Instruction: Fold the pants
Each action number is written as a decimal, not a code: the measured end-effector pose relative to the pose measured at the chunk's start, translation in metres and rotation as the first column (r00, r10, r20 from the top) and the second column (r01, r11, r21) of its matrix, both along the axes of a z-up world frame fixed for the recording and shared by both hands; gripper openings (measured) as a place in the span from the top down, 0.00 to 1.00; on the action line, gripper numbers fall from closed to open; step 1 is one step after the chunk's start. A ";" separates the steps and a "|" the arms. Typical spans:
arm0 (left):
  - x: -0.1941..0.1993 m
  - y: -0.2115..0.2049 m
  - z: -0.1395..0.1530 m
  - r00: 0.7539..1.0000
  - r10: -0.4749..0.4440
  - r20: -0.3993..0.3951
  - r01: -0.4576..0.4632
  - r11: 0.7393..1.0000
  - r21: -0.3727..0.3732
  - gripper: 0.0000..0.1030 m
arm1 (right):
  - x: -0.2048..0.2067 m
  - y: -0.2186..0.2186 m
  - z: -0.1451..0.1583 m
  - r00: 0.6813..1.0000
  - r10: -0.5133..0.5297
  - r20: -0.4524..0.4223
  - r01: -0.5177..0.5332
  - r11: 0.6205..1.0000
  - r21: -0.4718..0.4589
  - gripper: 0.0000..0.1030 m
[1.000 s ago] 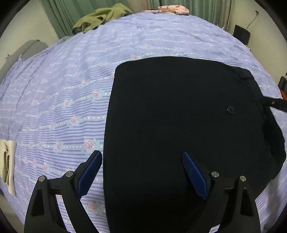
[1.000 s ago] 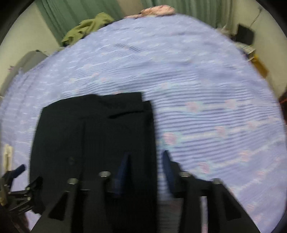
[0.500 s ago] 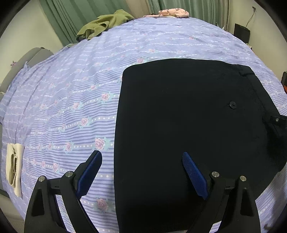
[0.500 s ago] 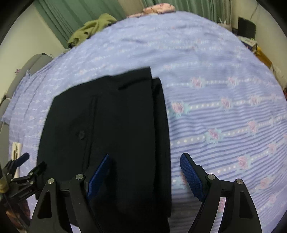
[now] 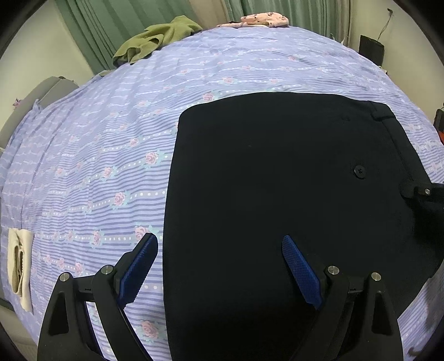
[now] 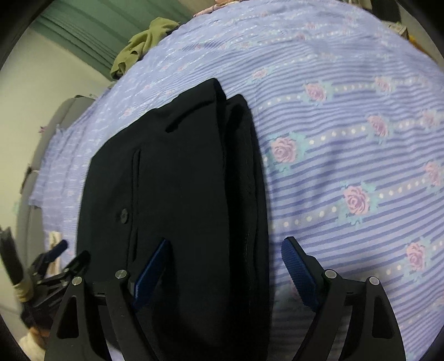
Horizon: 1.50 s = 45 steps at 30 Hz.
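Right hand-held gripper (image 6: 226, 268) has just been opening, jaws straddling the folded black pants (image 6: 177, 194) on the bed (image 6: 347, 125) without gripping, left hand-held gripper (image 5: 219, 266) open too, fold looks released

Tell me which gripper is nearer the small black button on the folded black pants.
Right. The right gripper sits beside the button, over the waistband; the left gripper straddles the pants' opposite edge.

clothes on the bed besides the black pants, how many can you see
2. An olive green garment lies crumpled at the far left edge of the bed by the curtain, and a pink patterned garment lies at the far edge, to its right. More may be out of view.
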<state>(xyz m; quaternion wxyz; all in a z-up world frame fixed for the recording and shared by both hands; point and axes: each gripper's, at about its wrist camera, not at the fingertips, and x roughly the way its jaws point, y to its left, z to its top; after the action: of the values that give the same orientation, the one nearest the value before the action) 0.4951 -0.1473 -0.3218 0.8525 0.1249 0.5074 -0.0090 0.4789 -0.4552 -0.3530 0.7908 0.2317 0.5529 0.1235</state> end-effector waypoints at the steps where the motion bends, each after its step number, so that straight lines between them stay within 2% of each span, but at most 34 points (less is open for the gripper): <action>1: 0.000 0.000 0.000 1.000 -0.005 0.000 0.005 1.000 -0.003 0.11 | -0.001 0.002 0.001 1.000 0.025 -0.004 -0.025 0.999 0.030 0.18; 3: 0.000 -0.001 -0.001 1.000 -0.011 -0.004 0.011 1.000 -0.008 0.11 | -0.004 0.007 -0.001 0.996 0.089 -0.009 -0.088 0.990 0.111 0.18; 6: 0.004 -0.001 -0.002 1.000 -0.018 -0.011 0.018 1.000 -0.015 0.11 | 0.004 0.014 -0.011 0.992 0.126 -0.025 -0.122 0.987 0.109 0.18; 9: 0.008 0.000 -0.002 1.000 -0.015 -0.017 0.014 0.999 -0.031 0.11 | 0.021 0.004 -0.019 0.998 0.012 -0.058 0.001 0.978 0.209 0.18; 11: 0.011 0.002 0.000 1.000 -0.013 -0.022 0.012 0.999 -0.049 0.11 | 0.025 0.002 -0.021 0.993 -0.063 -0.099 0.085 0.967 0.240 0.19; 12: 0.012 0.004 0.002 1.000 -0.008 -0.022 0.007 0.998 -0.061 0.11 | 0.024 0.004 -0.020 0.990 -0.089 -0.113 0.113 0.968 0.223 0.28; 13: 0.012 0.009 0.005 1.000 -0.001 -0.021 0.000 0.997 -0.082 0.11 | 0.021 0.009 -0.017 0.988 -0.102 -0.117 0.120 0.979 0.165 0.39; 15: 0.013 0.017 0.010 1.000 0.016 -0.019 -0.019 0.993 -0.120 0.11 | 0.013 0.023 -0.005 0.993 -0.086 -0.084 0.091 0.994 0.058 0.48; 19: 0.017 0.042 0.015 0.998 0.048 -0.026 -0.052 0.986 -0.161 0.11 | 0.013 0.049 0.010 0.996 -0.077 -0.053 0.069 0.989 -0.132 0.53; 21: 0.023 0.056 0.015 0.998 0.063 -0.028 -0.067 0.984 -0.167 0.11 | 0.013 0.067 0.016 0.998 -0.049 -0.036 0.039 0.968 -0.250 0.53; 23: 0.030 0.069 0.014 0.997 0.067 -0.030 -0.072 0.977 -0.202 0.11 | 0.013 0.080 0.018 0.999 -0.027 -0.025 0.018 0.948 -0.318 0.54; 25: 0.039 0.080 0.007 0.996 0.070 -0.056 -0.082 0.961 -0.265 0.11 | 0.013 0.090 0.019 1.000 -0.009 -0.022 0.000 0.931 -0.366 0.54; 29: 0.058 0.092 -0.017 0.988 0.033 -0.153 -0.100 0.888 -0.448 0.11 | 0.015 0.098 0.016 1.000 -0.009 -0.023 -0.001 0.923 -0.385 0.54; 32: 0.064 0.090 -0.033 0.980 0.018 -0.196 -0.116 0.857 -0.503 0.12 | 0.014 0.105 0.015 1.000 -0.003 -0.018 -0.005 0.919 -0.395 0.54; 33: 0.063 0.089 -0.032 0.980 0.013 -0.197 -0.116 0.846 -0.520 0.17 | 0.014 0.106 0.014 1.000 -0.001 -0.016 -0.006 0.918 -0.397 0.53; 34: 0.062 0.087 -0.029 0.979 -0.003 -0.204 -0.112 0.827 -0.550 0.24 | 0.014 0.110 0.013 1.000 0.001 -0.014 -0.007 0.917 -0.398 0.53; 35: 0.061 0.086 -0.024 0.975 -0.042 -0.218 -0.104 0.782 -0.615 0.32 | 0.014 0.111 0.012 1.000 0.000 -0.014 -0.005 0.919 -0.395 0.53; 36: 0.059 0.083 -0.016 0.974 -0.073 -0.215 -0.090 0.743 -0.663 0.32 | 0.014 0.112 0.012 1.000 -0.003 -0.015 -0.003 0.920 -0.392 0.53; 38: 0.053 0.077 0.004 0.978 -0.137 -0.157 -0.014 0.708 -0.706 0.32 | 0.013 0.111 0.011 1.000 -0.001 -0.016 -0.005 0.920 -0.393 0.53; 39: 0.050 0.075 0.012 0.978 -0.168 -0.124 0.029 0.697 -0.716 0.32 | 0.013 0.112 0.011 1.000 0.000 -0.016 -0.006 0.920 -0.393 0.53; 41: 0.050 0.073 0.011 0.978 -0.175 -0.114 0.045 0.710 -0.703 0.32 | 0.010 0.110 0.010 1.000 -0.001 -0.014 -0.005 0.919 -0.393 0.53; 43: 0.057 0.075 -0.012 0.973 -0.134 -0.188 -0.034 0.721 -0.692 0.32 | 0.009 0.110 0.010 1.000 0.000 -0.011 -0.004 0.920 -0.393 0.53; 45: 0.066 0.076 -0.033 0.959 -0.101 -0.265 -0.116 0.713 -0.691 0.37 | 0.008 0.107 0.010 1.000 -0.001 -0.010 -0.004 0.920 -0.391 0.53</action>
<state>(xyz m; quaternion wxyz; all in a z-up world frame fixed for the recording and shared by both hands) 0.5606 -0.0711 -0.3547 0.7542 -0.2118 0.5832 -0.2148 0.4871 -0.3482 -0.3433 0.8181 0.0693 0.5707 0.0100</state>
